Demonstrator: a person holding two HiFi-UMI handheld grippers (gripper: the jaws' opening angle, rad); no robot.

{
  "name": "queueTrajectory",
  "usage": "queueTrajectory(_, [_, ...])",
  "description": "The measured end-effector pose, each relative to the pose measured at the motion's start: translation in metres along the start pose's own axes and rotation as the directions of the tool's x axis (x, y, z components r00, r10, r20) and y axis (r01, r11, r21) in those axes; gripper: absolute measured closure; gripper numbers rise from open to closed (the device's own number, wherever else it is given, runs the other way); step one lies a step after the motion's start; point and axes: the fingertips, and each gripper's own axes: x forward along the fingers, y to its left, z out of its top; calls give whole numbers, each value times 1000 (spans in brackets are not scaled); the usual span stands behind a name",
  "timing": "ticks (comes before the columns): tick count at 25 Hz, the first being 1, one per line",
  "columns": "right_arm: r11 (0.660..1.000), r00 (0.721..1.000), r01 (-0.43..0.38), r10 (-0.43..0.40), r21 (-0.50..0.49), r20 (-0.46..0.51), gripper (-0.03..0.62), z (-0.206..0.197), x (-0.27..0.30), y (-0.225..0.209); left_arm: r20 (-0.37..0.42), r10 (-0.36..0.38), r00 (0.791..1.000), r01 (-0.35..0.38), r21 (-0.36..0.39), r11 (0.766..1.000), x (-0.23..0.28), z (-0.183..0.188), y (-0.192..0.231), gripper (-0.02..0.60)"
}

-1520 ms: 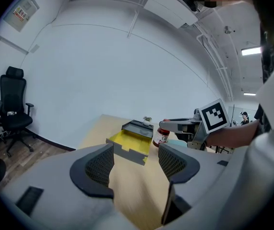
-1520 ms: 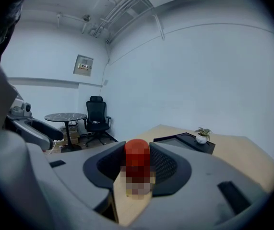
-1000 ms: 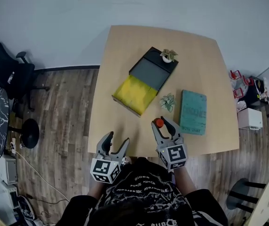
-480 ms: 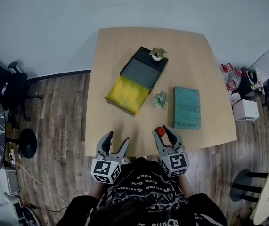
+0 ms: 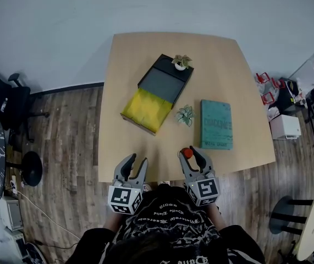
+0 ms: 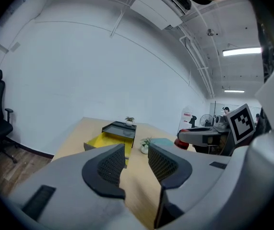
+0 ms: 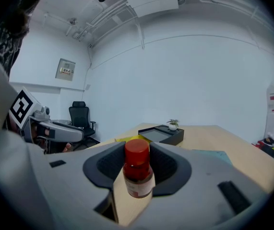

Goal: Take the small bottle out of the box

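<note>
- Across the far half of the table [image 5: 228,65] lay the box [image 5: 157,94], dark section farther, yellow section nearer
- Right of the box lay a teal book [image 5: 216,124], flat, apart from it
- At the near edge, left gripper [image 5: 134,161]: jaws closing, nothing between them
- Right gripper [image 5: 192,151]: clamped on the small bottle [image 5: 187,153], red cap up, well clear of the box
</note>
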Motion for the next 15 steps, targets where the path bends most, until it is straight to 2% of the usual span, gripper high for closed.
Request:
queueTrajectory(4, [1000, 1000, -7, 7, -3, 4, 436, 0, -1, 1, 6, 43, 999, -43, 3, 999, -2, -1, 3, 523])
queueTrajectory(7, [1000, 1000, -10, 10, -6, 5, 436, 0, -3, 1, 8, 62, 998, -62, -7, 998, -3, -2, 5, 576])
queueTrajectory(15, [1000, 1000, -8, 8, -17, 4, 436, 1, -2, -2, 16, -13, 1000, 13, 23, 1000, 4, 3, -12, 578])
